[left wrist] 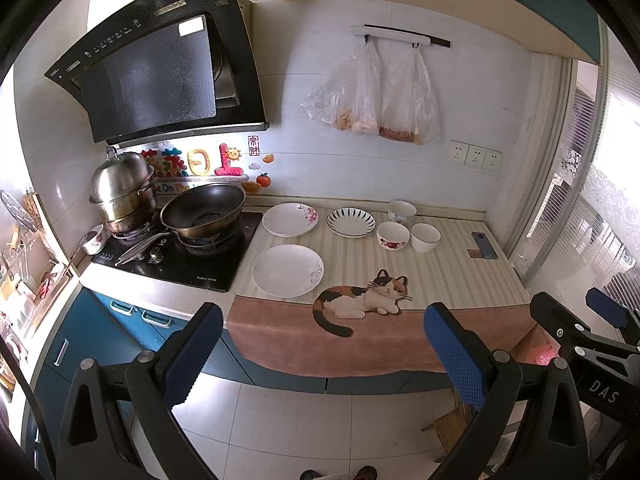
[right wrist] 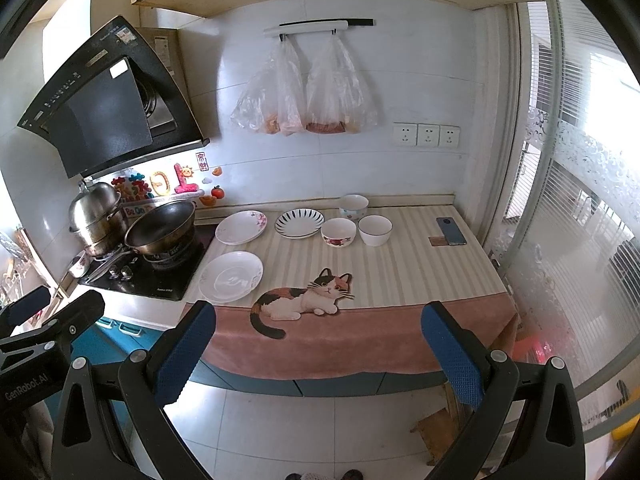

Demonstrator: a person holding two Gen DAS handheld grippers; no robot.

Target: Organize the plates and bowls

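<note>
left gripper (left wrist: 320, 354): jaws wide apart, nothing held, hanging off the worktop's front edge over the floor.
right gripper (right wrist: 318, 354): same, wide and empty, beside the left one.
mat (right wrist: 400, 280): cat-print cloth draped over the worktop (left wrist: 168, 290) front; could slide if a plate gets dragged, so lift, don't push.
near plate (left wrist: 288, 271): white, closest, just right of the hob (left wrist: 176, 258). Likely first pick; take it by the rim.
back plates: floral plate (left wrist: 290, 219) and striped plate (left wrist: 351, 222), side by side.
bowls: red-flower bowl (left wrist: 393, 235), white bowl (left wrist: 425, 237), third bowl (left wrist: 401, 211) behind. Nest these separately.
wok (left wrist: 202, 211): overhangs near floral plate; approach from the right.
phone (left wrist: 484, 245): far right, keep clear.
</note>
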